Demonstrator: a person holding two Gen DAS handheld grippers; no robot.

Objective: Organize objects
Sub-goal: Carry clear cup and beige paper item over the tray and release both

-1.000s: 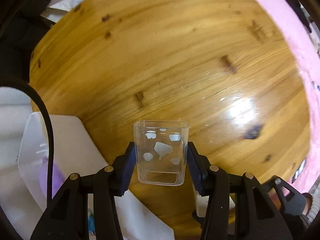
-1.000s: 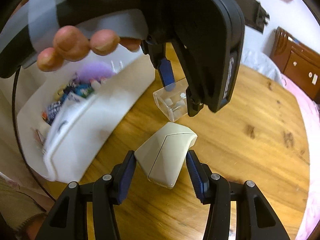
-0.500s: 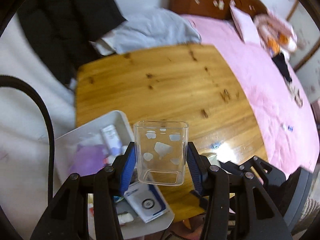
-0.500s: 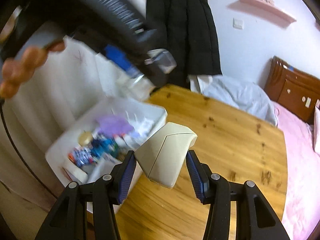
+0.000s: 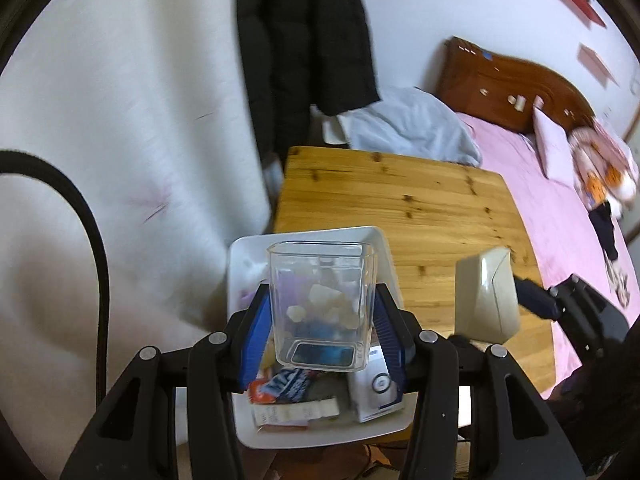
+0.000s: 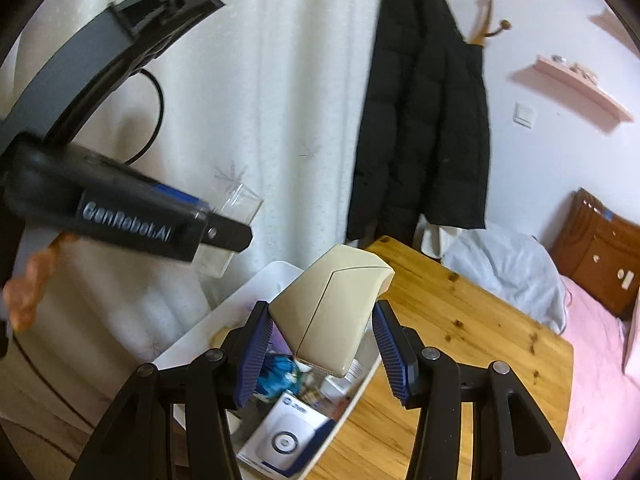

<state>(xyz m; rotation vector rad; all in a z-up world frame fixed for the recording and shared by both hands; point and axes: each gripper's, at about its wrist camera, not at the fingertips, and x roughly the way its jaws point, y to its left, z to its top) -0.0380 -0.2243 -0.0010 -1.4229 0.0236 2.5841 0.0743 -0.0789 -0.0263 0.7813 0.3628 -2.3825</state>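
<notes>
You hold one clear square plastic cup (image 5: 320, 308) and one cream plastic box with rounded corners (image 6: 330, 312). There are two black grippers, the left gripper (image 5: 320, 332) and the right gripper (image 6: 328, 350). You can see one white plastic bin (image 5: 312, 236) full of small things on one wooden surface (image 5: 420, 208), one black puffy coat (image 6: 424, 120) and one pink bed (image 5: 560, 208).

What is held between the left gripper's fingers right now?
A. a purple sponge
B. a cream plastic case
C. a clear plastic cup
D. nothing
C: the left gripper has its blue pads pressed on both sides of the clear plastic cup.
</notes>
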